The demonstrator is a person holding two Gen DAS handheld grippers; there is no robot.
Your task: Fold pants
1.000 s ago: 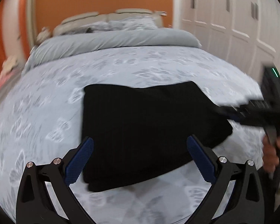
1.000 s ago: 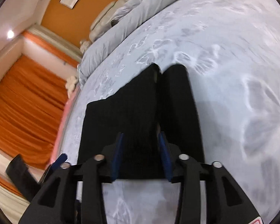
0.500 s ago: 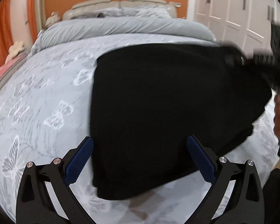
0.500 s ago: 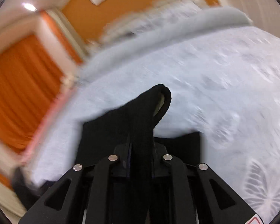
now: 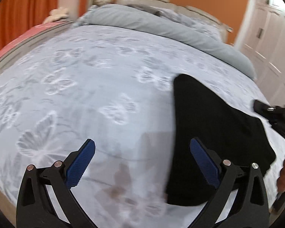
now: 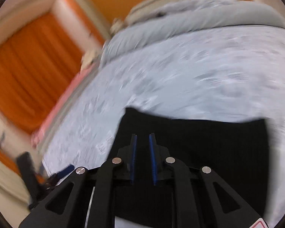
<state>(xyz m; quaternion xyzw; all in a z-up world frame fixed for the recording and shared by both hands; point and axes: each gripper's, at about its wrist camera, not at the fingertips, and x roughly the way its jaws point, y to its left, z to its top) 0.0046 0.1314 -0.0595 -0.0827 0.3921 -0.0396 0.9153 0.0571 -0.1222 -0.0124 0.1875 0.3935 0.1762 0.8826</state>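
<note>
Black pants point(image 5: 214, 133) are lying folded on the bed point(image 5: 104, 87), toward its right side in the left wrist view, on the butterfly-print cover.

Left tongs point(image 5: 142, 161) are hanging wide open over bare cover, gripping nothing; the right pad is overlapping the pants' edge in view.

Right tongs point(image 6: 142, 157) are closing, pads nearly together with a narrow gap. Cannot tell whether cloth is caught between them; black fabric is lying directly behind.

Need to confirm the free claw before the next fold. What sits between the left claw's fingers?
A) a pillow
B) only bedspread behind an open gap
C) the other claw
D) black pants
B: the left claw stands wide open over the bedspread; the black pants lie off to its right.
</note>
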